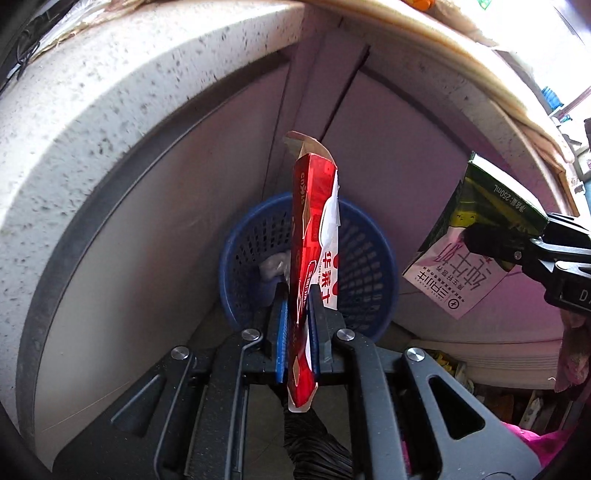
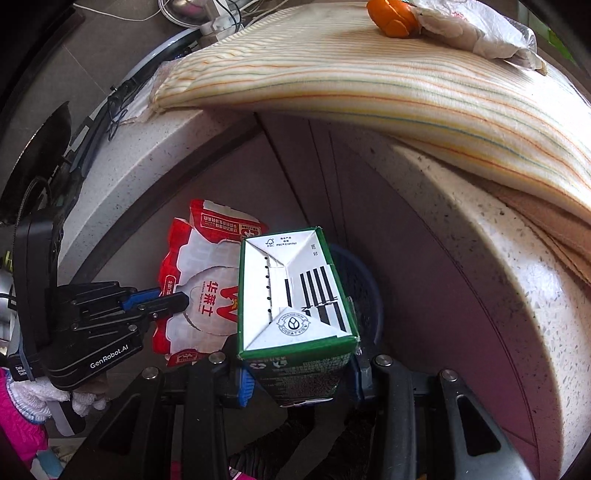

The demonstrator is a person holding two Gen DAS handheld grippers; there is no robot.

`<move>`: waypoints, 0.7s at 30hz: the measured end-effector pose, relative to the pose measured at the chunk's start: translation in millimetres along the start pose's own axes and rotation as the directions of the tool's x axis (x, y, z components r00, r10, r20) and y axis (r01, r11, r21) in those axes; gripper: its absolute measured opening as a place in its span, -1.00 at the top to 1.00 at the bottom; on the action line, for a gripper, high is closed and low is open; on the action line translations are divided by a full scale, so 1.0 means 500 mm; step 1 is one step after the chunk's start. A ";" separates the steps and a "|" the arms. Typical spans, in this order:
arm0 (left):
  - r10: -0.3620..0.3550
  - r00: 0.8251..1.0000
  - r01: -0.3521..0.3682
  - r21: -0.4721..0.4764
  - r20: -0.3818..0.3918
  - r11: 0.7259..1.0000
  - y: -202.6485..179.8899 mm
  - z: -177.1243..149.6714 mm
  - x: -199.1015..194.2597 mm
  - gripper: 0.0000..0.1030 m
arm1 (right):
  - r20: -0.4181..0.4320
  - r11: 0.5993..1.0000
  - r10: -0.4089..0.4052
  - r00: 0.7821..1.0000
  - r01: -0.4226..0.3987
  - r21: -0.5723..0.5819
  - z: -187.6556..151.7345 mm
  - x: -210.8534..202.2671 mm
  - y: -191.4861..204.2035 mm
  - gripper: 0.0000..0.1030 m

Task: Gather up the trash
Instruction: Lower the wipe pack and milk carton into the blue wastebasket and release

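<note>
My left gripper (image 1: 297,295) is shut on a flattened red and white food wrapper (image 1: 314,236), held upright on edge above a blue mesh waste basket (image 1: 236,258) on the floor. The basket holds a crumpled white scrap (image 1: 273,266). My right gripper (image 2: 295,373) is shut on a green and white 250 mL milk carton (image 2: 295,295), held over the same basket (image 2: 364,291). In the left wrist view the carton (image 1: 476,236) and right gripper (image 1: 491,243) hang at the right. In the right wrist view the wrapper (image 2: 207,280) and left gripper (image 2: 173,302) show at the left.
A speckled white stone counter (image 1: 110,122) curves overhead, with pale cabinet doors (image 1: 388,155) behind the basket. A striped cloth (image 2: 369,74), an orange object (image 2: 395,16) and crumpled plastic (image 2: 476,26) lie on the counter. Cables (image 2: 118,107) hang at its left end.
</note>
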State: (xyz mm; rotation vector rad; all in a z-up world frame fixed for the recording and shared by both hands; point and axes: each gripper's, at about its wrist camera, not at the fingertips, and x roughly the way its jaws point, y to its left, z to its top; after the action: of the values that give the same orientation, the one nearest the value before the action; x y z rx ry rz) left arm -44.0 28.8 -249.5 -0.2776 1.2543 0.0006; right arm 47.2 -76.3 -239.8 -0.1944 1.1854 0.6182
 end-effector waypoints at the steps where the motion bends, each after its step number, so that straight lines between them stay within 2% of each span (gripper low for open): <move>1: 0.003 1.000 -0.003 0.001 -0.004 1.000 -0.002 0.000 0.005 0.84 | -0.003 1.000 -0.001 1.000 0.001 -0.001 -0.001 0.004 0.000 0.23; 15: 0.015 1.000 -0.014 0.021 -0.012 1.000 -0.013 0.009 0.017 0.77 | -0.029 1.000 -0.021 0.999 0.020 -0.013 0.018 0.039 0.019 0.22; 17: 0.018 1.000 -0.018 0.027 -0.011 0.999 -0.014 0.011 0.015 0.65 | -0.031 1.000 -0.022 0.999 0.021 -0.015 0.018 0.039 0.019 0.21; 18: 0.020 1.000 -0.020 0.029 -0.010 0.999 -0.014 0.011 0.013 0.49 | -0.031 1.000 -0.021 0.999 0.020 -0.016 0.019 0.039 0.019 0.21; 21: 0.018 1.000 -0.018 0.032 -0.005 0.999 -0.012 0.013 0.008 0.45 | -0.032 1.000 -0.025 0.999 0.024 -0.017 0.023 0.038 0.019 0.20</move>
State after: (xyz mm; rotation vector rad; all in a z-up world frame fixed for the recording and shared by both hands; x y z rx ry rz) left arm -36.0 23.9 -250.2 -0.2392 1.2609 -0.0046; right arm 55.7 -56.8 -251.1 -0.2338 1.2079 0.6057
